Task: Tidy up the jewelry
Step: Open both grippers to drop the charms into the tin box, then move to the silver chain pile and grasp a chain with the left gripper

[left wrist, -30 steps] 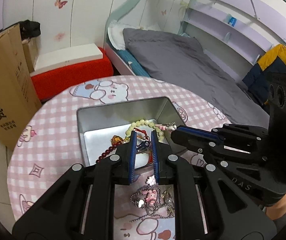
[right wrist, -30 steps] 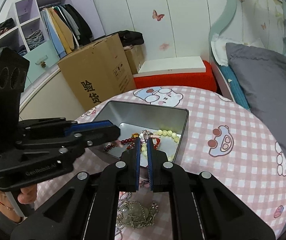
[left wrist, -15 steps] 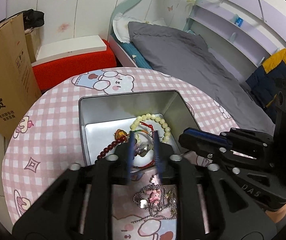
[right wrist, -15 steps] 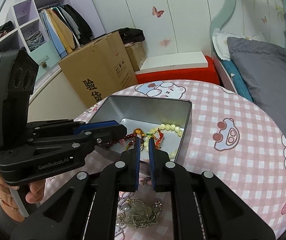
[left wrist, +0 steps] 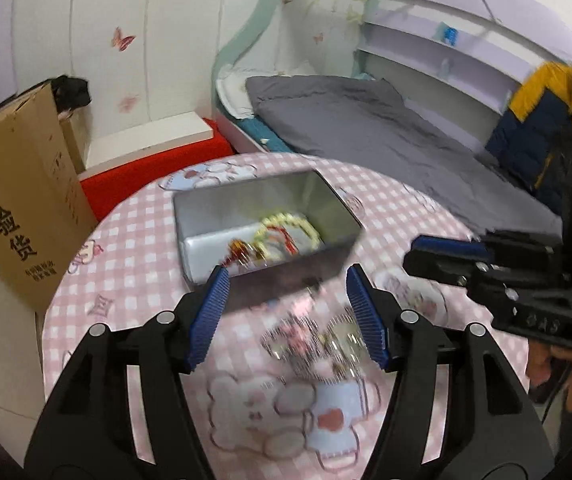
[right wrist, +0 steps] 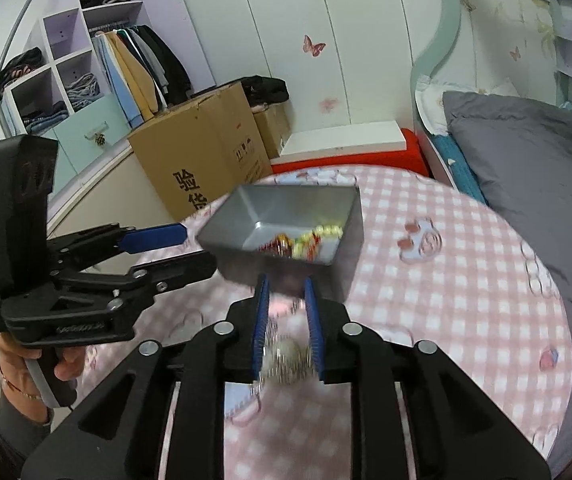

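Although motion blur smears the near half of both views, the metal tin (left wrist: pixel 328 204) reads clearly on the pink checked round table (left wrist: pixel 134 248), holding pale green beads (left wrist: pixel 286 226) and dark red beads (right wrist: pixel 276 245). A silver chain heap (left wrist: pixel 318 340) lies on the cloth in front of the tin, its links indistinct. Left gripper (left wrist: pixel 286 316): jaws just opened wide, nothing between them. Right gripper (right wrist: pixel 286 322): jaws just parted slightly, gripping nothing. Table edges drop toward a cardboard box (right wrist: pixel 206 152) and a bed (left wrist: pixel 366 128).

we list: cardboard box (right wrist: pixel 202 148), grey bed (left wrist: pixel 366 128), red cushion (left wrist: pixel 154 168), hanging clothes (right wrist: pixel 138 68), yellow-navy jacket (left wrist: pixel 542 120), pink checked tablecloth (right wrist: pixel 446 280).
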`<state>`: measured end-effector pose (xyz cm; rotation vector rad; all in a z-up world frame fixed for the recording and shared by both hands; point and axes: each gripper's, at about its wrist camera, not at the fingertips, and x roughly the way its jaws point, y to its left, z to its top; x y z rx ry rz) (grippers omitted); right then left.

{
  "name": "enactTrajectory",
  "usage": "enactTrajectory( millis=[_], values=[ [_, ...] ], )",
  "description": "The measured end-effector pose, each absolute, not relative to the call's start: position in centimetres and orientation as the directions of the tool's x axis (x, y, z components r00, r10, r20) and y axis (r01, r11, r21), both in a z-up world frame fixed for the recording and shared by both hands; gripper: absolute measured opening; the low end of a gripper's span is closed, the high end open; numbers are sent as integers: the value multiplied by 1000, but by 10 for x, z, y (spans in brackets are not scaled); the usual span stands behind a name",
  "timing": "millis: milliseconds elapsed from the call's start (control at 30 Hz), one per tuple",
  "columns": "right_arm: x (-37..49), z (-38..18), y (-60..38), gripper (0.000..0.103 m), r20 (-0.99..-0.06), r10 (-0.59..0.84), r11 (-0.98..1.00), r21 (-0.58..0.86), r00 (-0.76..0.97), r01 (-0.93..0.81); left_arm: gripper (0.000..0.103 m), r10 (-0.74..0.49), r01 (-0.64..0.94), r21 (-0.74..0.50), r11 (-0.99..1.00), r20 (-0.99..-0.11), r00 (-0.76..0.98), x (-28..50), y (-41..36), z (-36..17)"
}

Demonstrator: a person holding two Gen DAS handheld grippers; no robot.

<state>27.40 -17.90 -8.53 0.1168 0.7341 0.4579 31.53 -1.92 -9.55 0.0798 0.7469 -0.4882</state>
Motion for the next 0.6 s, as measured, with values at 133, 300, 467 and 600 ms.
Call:
enactTrajectory(
  millis=[133,300,467,600],
  values=[
    [258,-102,-180,23,-648,422,904,246,635,-349,61,-388,493,-51,869,-689,612,294,-32,-112],
    [241,-125,-186,25,-670,429,901,274,606,-336,53,-406,536,-58,843,-722,561,281,-46,-133],
    [232,-137,-192,27,-681,433,900,293,590,-322,48,-368,535,-25,845,-752,547,280,-57,-149],
    [228,-141,-198,29,-683,435,899,302,586,-317,45,-349,538,-7,843,-768,537,278,-63,-159]
  ],
)
